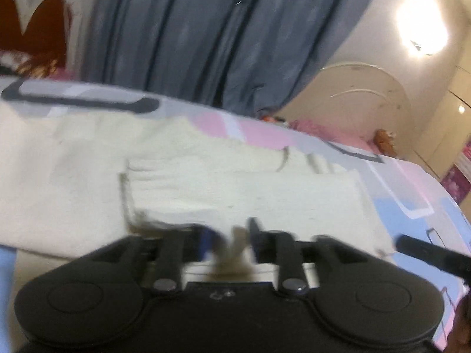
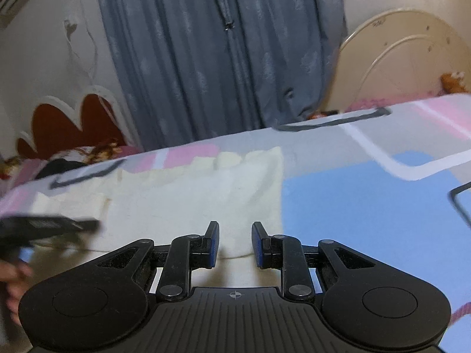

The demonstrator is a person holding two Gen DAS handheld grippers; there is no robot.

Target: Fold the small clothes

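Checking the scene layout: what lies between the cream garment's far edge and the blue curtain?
In the right wrist view, only patterned bedsheet, pink and grey there, lies between the cream garment and the blue curtain; nothing else shows on that strip.

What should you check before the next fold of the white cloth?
1. Cream cloth lies flat on the bedsheet: ok.
2. Right tongs open, nothing gripped: ok.
3. Left tongs let go of the cloth: cannot tell, picture blurred.
4. Folded layer sits square on the cloth: ok.
5. Left tongs out of the right tongs' way: ok, they show apart at the side.
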